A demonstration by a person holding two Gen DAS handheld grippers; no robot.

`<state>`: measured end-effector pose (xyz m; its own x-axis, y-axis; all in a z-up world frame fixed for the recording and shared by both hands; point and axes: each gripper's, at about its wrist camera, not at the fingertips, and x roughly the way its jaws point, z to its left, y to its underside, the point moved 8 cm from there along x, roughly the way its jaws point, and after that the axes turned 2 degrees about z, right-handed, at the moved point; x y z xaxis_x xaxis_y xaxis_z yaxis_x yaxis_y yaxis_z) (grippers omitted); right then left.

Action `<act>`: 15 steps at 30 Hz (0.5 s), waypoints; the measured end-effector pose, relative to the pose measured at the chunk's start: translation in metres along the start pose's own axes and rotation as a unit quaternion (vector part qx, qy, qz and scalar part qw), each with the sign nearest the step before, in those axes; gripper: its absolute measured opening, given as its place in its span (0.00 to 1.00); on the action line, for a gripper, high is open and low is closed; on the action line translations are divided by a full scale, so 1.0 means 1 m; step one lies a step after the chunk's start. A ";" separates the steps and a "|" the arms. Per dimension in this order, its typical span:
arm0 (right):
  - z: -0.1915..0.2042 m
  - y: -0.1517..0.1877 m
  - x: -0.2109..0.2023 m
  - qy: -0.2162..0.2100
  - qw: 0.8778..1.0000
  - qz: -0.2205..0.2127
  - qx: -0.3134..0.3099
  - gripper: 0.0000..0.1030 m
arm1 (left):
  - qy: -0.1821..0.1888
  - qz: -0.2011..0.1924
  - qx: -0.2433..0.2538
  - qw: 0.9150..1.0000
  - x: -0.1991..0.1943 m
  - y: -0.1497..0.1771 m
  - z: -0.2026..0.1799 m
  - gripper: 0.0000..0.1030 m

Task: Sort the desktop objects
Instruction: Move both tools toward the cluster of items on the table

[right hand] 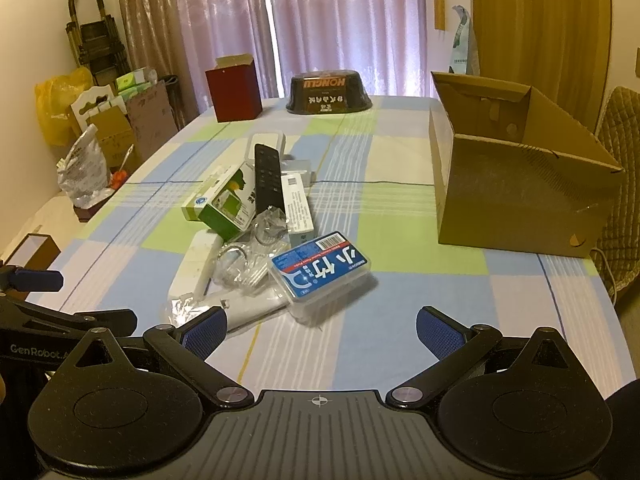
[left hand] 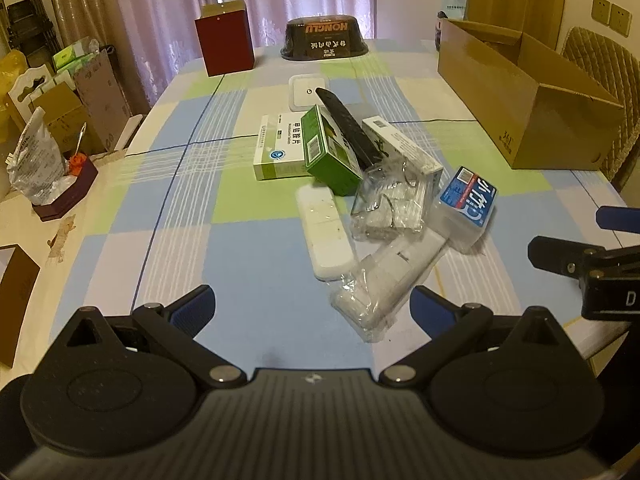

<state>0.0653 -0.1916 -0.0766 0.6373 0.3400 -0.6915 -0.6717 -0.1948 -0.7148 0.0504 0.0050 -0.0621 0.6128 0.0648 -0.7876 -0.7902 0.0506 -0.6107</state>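
Both the left gripper [left hand: 312, 304] and right gripper [right hand: 322, 326] hold their jaws wide apart, empty. Mid-frame on the worktop [right hand: 400, 200]: one black remote [right hand: 268, 178], one green box [left hand: 332, 152], one blue-labelled case [right hand: 320, 270]; one cardboard box [right hand: 516, 192] right.

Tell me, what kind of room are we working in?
Probably a home dining room: a long table under a checked tablecloth, curtains over the window behind it, and a padded chair beside it.
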 end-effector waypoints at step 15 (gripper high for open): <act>-0.005 0.008 0.008 0.003 0.999 0.035 0.010 1.00 | 0.009 0.020 0.008 1.000 0.005 0.005 -0.005 0.99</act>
<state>0.0671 -0.1951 -0.0889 0.5915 0.3205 -0.7399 -0.7215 -0.1994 -0.6631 0.0499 0.0004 -0.0692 0.5804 0.0492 -0.8128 -0.8140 0.0636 -0.5774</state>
